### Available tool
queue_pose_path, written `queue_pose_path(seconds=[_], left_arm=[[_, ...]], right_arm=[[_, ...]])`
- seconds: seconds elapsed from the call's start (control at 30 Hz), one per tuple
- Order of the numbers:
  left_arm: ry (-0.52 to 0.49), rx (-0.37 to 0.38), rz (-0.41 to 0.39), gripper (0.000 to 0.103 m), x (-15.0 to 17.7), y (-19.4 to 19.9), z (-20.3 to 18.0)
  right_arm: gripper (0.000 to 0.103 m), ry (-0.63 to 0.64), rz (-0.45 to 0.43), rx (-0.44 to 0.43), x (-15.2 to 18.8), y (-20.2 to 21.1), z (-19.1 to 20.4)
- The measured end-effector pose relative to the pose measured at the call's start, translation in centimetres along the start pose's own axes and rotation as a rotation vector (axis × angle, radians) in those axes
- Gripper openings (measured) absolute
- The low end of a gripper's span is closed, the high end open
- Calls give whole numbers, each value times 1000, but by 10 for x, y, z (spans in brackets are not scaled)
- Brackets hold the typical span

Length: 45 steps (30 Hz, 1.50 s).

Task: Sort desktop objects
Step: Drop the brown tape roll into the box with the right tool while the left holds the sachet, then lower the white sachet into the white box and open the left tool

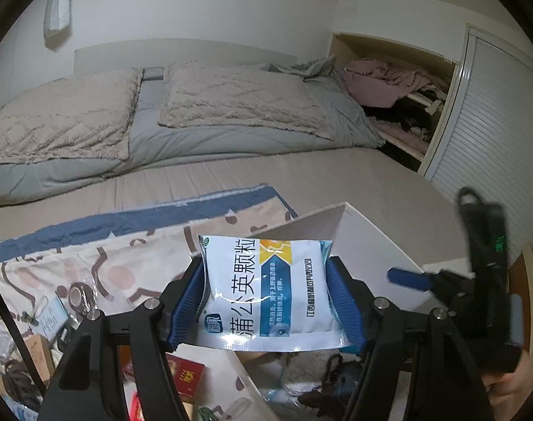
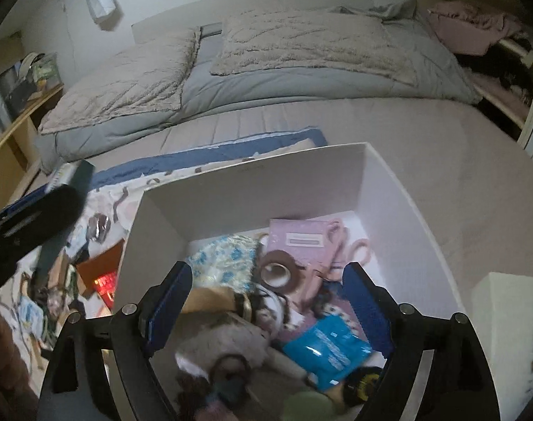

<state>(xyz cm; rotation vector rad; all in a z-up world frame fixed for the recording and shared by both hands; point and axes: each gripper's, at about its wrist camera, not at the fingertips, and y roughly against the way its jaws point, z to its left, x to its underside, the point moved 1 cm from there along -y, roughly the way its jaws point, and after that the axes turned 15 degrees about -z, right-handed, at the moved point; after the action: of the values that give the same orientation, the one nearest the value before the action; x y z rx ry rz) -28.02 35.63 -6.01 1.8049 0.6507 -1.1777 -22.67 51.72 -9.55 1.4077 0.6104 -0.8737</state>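
Left gripper (image 1: 266, 291): clamped on white-and-blue sachet (image 1: 266, 287), centre frame | Right gripper (image 2: 266, 312): jaws wide, empty, above white box (image 2: 252, 182) of clutter, lower centre

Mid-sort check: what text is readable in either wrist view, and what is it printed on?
"蒲公英颗粒": large characters on the white and blue foil sachet held in the left gripper.
Sachet's small print: too small to read.
Red box, pink booklet, blue packet: blurred, unreadable.
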Motion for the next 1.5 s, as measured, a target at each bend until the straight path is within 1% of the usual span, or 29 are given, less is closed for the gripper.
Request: queue_pose_path(seconds=[0.13,0.23,0.33,0.43,0.7,0.8,0.87,0.9,0.93,0.97,1.03,1.2,1.33,1.5], left_arm=[[-10,13,29,69,4,-7,-10],[3,6,44,69,5,-17,-14],[26,-2,84,69,10,-33,-19],[25,-27,96,69,13,-44,-25],[54,-89,88,69,12,-63,-31],[90,-119,93,69,14,-69,-29],[120,-135,98,71,16,-72,-25],[125,-145,100,80,17,-73,-24],[123,-152,101,96,18,-73,-24],[120,-156,94,102,18,-72,-23],[103,-142,69,103,17,-67,-25],[44,-128,49,103,14,-58,-32],[44,-114,41,103,11,-48,-35],[31,-110,17,103,7,-31,-35]], right_arm=[[88,3,-26,26,2,19,-15],[88,-17,-38,34,2,28,-28],[88,-29,-52,37,4,36,-37],[88,-39,-64,37,7,41,-43],[88,-37,-95,48,10,50,-53],[88,-30,-109,39,9,53,-55],[88,-24,-124,36,8,55,-55],[88,-25,-131,34,7,56,-55],[88,-29,-139,27,6,58,-55],[88,-34,-146,20,6,59,-55],[88,-42,-159,11,5,61,-56],[88,-70,-183,10,3,64,-58],[88,-95,-206,13,1,69,-58],[88,-109,-238,39,1,83,-57]])
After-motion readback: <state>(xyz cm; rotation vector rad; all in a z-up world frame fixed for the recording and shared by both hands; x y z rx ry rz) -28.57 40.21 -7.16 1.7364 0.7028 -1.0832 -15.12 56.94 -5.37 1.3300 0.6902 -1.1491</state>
